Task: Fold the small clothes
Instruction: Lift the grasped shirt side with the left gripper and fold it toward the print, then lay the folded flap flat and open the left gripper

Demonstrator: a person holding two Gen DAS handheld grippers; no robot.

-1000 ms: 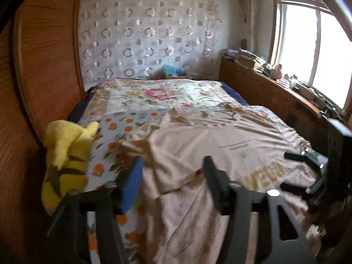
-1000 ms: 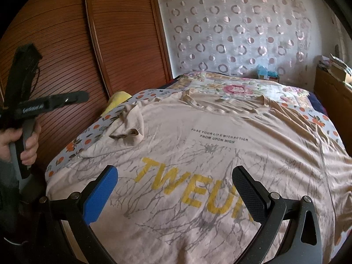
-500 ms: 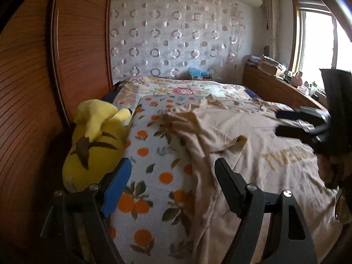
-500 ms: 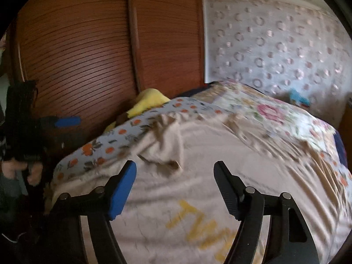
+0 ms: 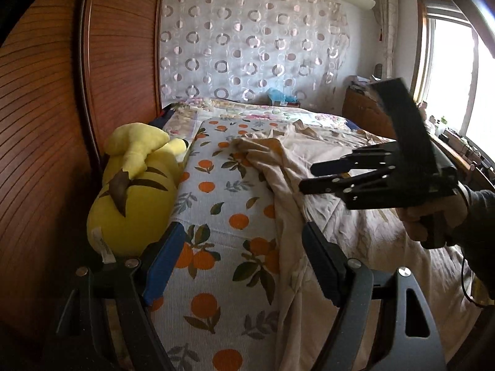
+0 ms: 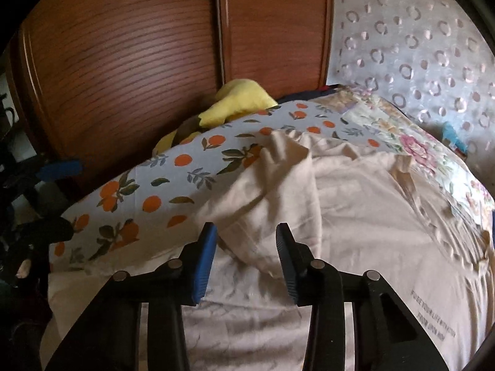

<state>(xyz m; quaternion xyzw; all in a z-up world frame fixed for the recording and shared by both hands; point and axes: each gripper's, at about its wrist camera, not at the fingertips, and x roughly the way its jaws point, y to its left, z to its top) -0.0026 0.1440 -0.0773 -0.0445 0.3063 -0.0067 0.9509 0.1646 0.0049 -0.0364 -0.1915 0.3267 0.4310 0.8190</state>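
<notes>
Beige shirt covers most of the bed, its lower hem cut off by the frame and its print only partly legible. A folded sleeve lies bunched near the shirt's left edge, beside a bare strip of orange-print sheet. A yellow plush sits wedged against the wooden wall, half hidden in the right view. The right claw hovers spread just over the sleeve, gripping nothing; the left claw is spread wide over the sheet beside the shirt's edge.
</notes>
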